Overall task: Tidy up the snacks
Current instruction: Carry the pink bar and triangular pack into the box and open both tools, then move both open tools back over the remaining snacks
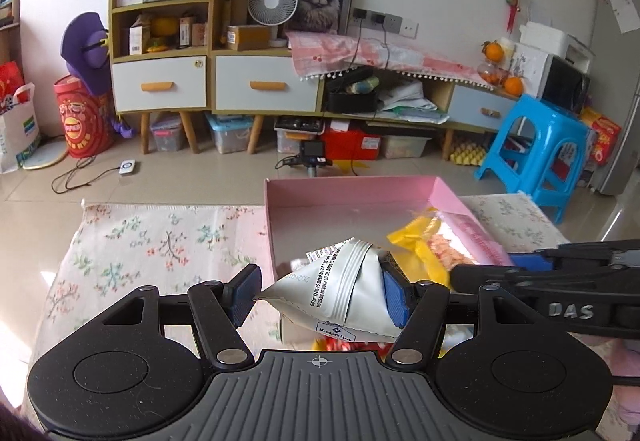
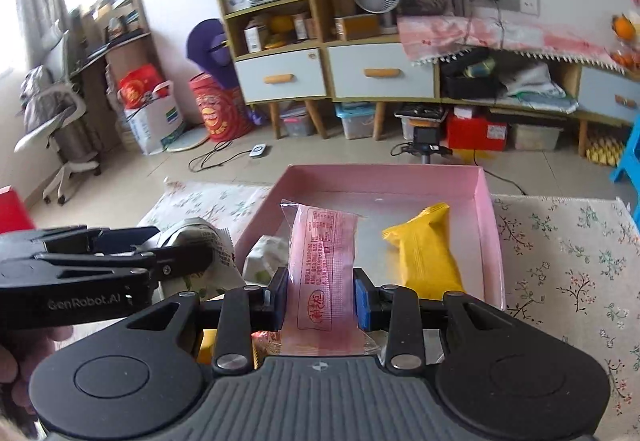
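Note:
A pink box point(image 1: 344, 189) point(image 2: 490, 217) stands open on a floral tablecloth. My left gripper point(image 1: 320, 295) is shut on a silver snack packet point(image 1: 340, 293) and holds it over the box's near left corner. My right gripper point(image 2: 320, 297) is shut on a pink snack packet point(image 2: 322, 265), upright over the box's near edge. A yellow snack packet point(image 2: 424, 253) lies inside the box at the right; it also shows in the left wrist view point(image 1: 416, 241). The left gripper with the silver packet point(image 2: 200, 241) shows at the left of the right wrist view.
More snack wrappers point(image 2: 264, 257) lie by the box's near left corner. The floral cloth point(image 1: 160, 245) point(image 2: 568, 261) stretches to both sides of the box. A blue stool point(image 1: 536, 149) stands beyond the table at the right, cabinets along the far wall.

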`<state>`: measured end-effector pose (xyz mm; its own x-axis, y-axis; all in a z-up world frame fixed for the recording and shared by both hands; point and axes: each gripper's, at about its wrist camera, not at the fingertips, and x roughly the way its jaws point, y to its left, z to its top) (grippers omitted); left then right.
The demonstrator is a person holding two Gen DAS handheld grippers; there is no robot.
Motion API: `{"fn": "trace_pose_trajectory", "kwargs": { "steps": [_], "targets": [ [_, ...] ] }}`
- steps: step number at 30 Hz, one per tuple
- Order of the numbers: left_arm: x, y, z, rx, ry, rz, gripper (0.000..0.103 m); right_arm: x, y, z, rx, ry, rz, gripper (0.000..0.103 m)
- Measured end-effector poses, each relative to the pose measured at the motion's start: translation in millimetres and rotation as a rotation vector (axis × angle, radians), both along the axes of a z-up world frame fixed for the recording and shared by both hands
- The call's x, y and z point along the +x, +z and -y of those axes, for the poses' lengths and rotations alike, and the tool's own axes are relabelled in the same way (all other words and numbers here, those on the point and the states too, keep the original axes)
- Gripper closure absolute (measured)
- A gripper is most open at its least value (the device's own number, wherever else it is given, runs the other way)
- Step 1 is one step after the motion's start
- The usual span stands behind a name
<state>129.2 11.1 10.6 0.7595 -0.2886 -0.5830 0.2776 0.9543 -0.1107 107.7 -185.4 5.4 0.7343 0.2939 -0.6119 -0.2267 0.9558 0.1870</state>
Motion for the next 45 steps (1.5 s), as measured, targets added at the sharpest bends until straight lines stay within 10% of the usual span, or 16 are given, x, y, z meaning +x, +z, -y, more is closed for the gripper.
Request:
{"fn": "trace_pose_trajectory", "kwargs": {
  "steps": [25, 30, 45],
  "targets": [
    [93, -48, 37, 0.092, 0.075, 0.009, 0.037, 54, -35, 15, 0.098, -0.052, -0.042, 0.077],
    [90, -45, 36, 0.103, 0.068, 0.059, 0.021, 53, -30, 16, 0.087, -0.063, -0.027, 0.052],
    [53, -11, 27, 0.082, 0.055, 0.064, 0.012, 24, -1, 7, -0.006, -0.042, -0.006, 0.028]
  ]
}}
